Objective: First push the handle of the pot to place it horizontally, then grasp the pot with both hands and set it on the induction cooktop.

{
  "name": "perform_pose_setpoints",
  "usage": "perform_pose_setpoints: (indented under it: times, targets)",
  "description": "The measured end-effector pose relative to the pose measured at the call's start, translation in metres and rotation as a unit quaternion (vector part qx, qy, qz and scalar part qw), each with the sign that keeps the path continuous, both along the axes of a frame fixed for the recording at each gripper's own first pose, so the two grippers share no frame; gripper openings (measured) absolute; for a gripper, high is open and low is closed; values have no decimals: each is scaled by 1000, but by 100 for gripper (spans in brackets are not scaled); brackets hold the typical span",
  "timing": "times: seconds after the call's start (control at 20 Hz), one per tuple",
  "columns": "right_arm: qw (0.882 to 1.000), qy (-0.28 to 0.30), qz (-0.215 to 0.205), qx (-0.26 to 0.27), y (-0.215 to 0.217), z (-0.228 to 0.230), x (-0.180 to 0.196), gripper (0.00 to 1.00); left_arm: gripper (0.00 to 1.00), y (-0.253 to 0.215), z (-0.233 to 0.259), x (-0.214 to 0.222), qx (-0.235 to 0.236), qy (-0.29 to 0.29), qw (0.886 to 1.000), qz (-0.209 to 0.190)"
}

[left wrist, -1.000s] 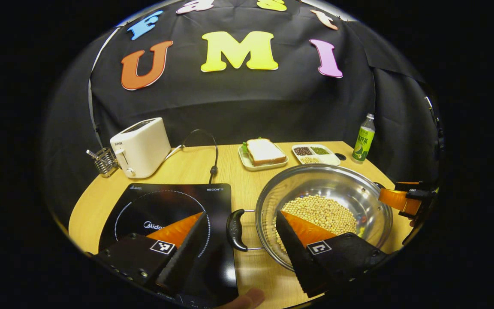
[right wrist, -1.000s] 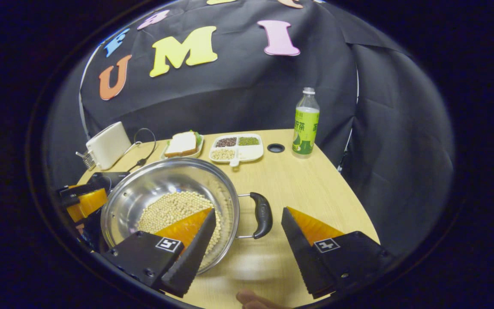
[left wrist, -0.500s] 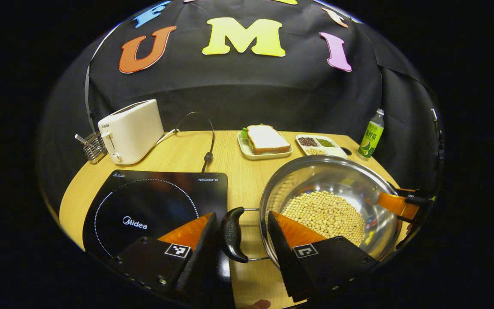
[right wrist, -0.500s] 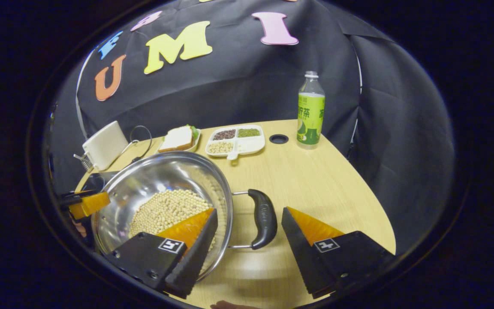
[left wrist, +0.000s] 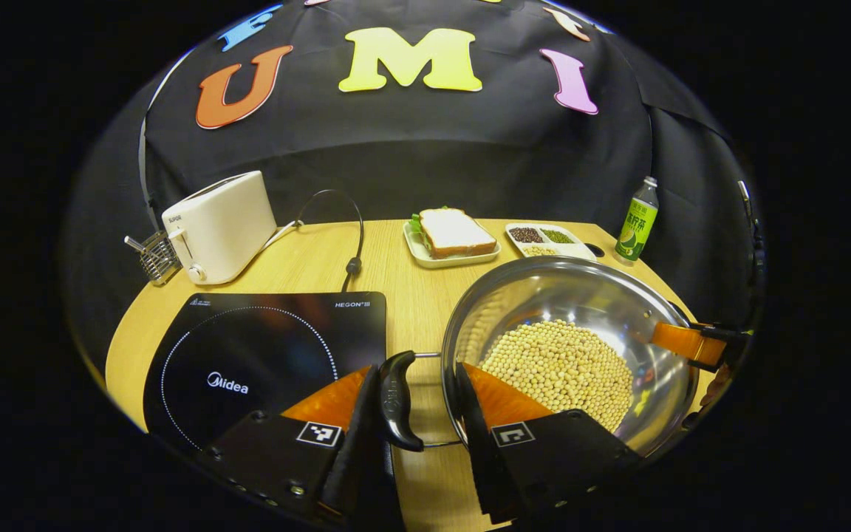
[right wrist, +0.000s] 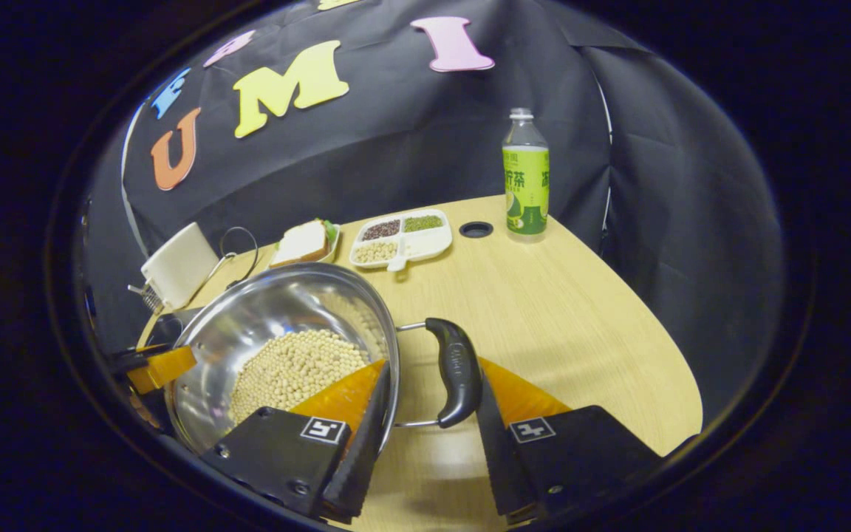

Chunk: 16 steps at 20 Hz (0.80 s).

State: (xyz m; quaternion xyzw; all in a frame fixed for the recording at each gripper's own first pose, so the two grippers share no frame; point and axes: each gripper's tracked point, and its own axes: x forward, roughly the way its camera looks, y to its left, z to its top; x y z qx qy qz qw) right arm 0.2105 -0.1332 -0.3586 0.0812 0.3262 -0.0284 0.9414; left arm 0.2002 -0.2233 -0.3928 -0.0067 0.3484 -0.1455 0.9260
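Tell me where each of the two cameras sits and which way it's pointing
Left gripper view: rides the left gripper, facing the booth wall across the cooktop; its fingers flank the pot's left handle.
Right gripper view: rides the right gripper, facing the wall and bottle; its fingers flank the right handle.
Shared: pot, toaster, sandwich.

1 pot [left wrist: 603,295], 1 cooktop [left wrist: 263,332], 1 toaster [left wrist: 222,222], 1 bottle [left wrist: 636,222]

We see a shiny steel pot [left wrist: 603,295] of pale yellow soybeans [left wrist: 558,366], black handle [left wrist: 394,399], black induction cooktop [left wrist: 263,347] ringed in white dots
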Motion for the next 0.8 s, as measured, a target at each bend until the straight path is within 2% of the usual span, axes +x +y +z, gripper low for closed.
perform_pose_setpoints:
  times: [0.05, 0.1, 0.15, 0.2, 0.25, 0.3, 0.8]
  targets:
    - [1000, 3, 0, -3, 0, 0, -1, 66, 67, 0, 1, -1, 0, -1, 1000, 0]
    - [1000, 4, -4, -4, -1, 0, -3, 63, 57, 0, 2, -2, -1, -1, 1000, -2]
    - [1000, 6, -6, -4, -1, 1, -5, 63, 55, -2, 1, -1, 1, -1, 1000, -3]
    - [1000, 7, -8, -4, -2, 1, -9, 61, 55, -2, 1, -3, 2, -1, 1000, -6]
    - [1000, 7, -9, -2, -3, 2, -12, 61, 65, -2, 2, -8, 0, 1, 1000, -6]
    - [1000, 2, -9, 1, -4, 5, -16, 61, 54, -2, 5, -14, 0, 2, 1000, -5]
    - [1000, -22, -18, 1, -4, 52, -61, 58, 54, 6, 60, -46, -12, -44, 999, -10]
